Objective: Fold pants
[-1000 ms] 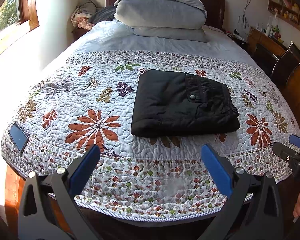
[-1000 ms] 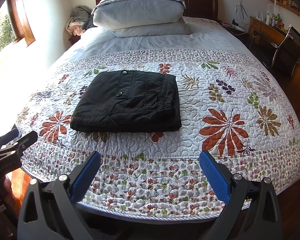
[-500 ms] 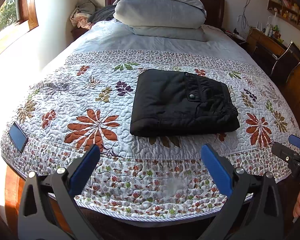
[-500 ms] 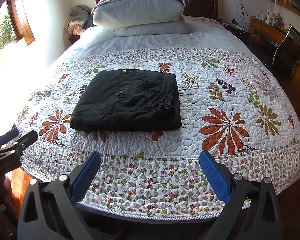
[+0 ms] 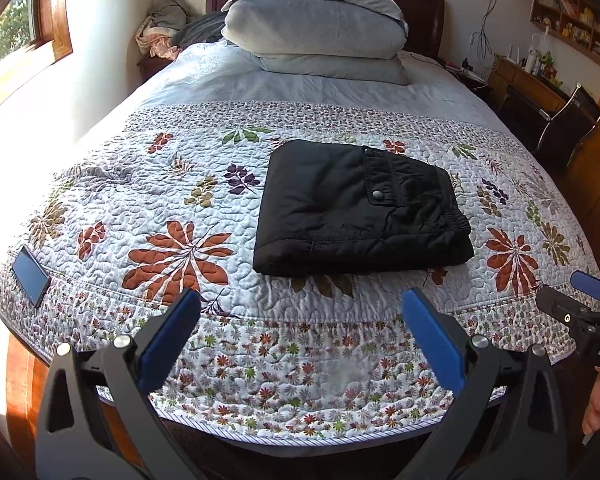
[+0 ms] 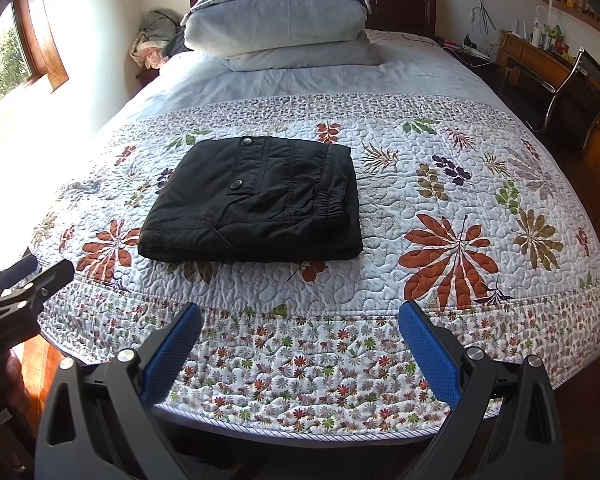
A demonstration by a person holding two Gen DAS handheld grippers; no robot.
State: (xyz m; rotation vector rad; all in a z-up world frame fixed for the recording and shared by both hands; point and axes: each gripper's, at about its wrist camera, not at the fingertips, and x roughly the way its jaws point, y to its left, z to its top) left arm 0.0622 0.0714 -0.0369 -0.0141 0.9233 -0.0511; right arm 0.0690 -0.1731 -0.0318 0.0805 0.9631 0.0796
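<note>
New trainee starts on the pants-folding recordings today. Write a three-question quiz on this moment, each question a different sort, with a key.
1. True or false: the black pants lie folded into a compact rectangle on the floral quilt.
2. Multiple choice: the left gripper and the right gripper are A) both open and holding nothing, B) both shut on the pants, C) one open, one shut.
3. Short answer: what flat dark object lies at the quilt's near left corner in the left wrist view?

Key
1. True.
2. A; each pair of jaws stands wide apart, short of the pants.
3. A phone.
</note>
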